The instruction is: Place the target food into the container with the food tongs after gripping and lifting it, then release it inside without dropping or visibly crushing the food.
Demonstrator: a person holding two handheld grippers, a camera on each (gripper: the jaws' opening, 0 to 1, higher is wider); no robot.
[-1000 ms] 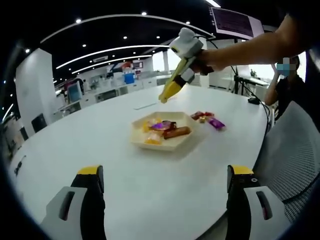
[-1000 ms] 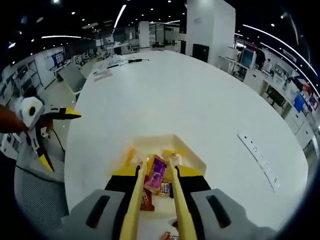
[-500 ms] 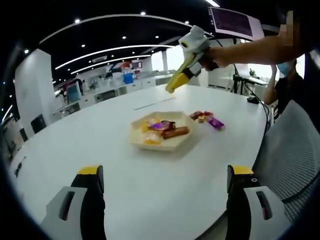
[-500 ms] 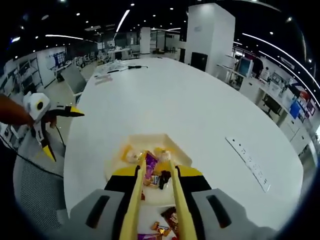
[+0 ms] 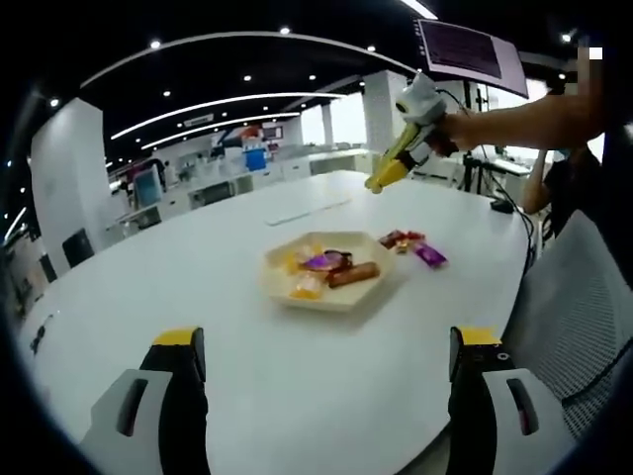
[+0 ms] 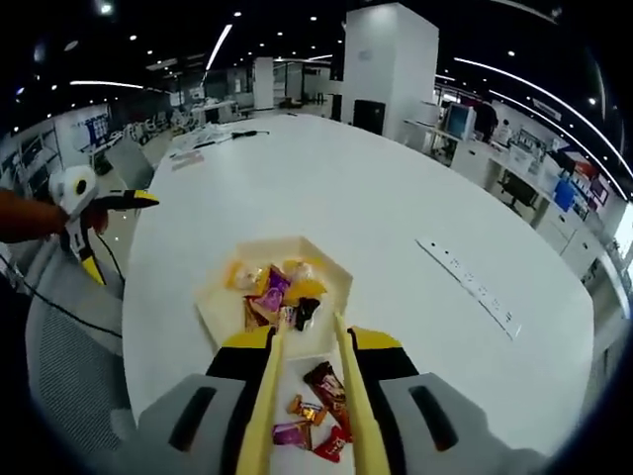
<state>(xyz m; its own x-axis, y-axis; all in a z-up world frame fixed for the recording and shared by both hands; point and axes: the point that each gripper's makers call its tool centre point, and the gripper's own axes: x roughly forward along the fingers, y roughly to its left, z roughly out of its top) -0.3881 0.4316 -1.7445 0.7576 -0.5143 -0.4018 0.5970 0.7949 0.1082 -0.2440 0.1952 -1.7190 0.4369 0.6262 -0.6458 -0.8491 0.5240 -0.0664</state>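
a large white oval counter in an open office carries a pale hexagonal container holding several wrapped sweets: yellow, purple and brown wrappers. any printing on the wrappers is too small to read.

in the left gripper view, the left gripper sits low in front of the counter edge with its two yellow-tipped jaws spread wide apart and nothing between them. beyond it the container lies near the middle of the counter, and a small group of loose wrapped sweets, red and purple, lies on the counter just beside it, on its right in this view.

the right gripper is held in the air above the far side of the counter by a bare arm; it carries yellow food tongs. in the right gripper view the tong blades stand slightly apart with nothing between them, above the loose sweets, with the container just beyond their tips. a white power strip lies on the counter, well apart from the container.
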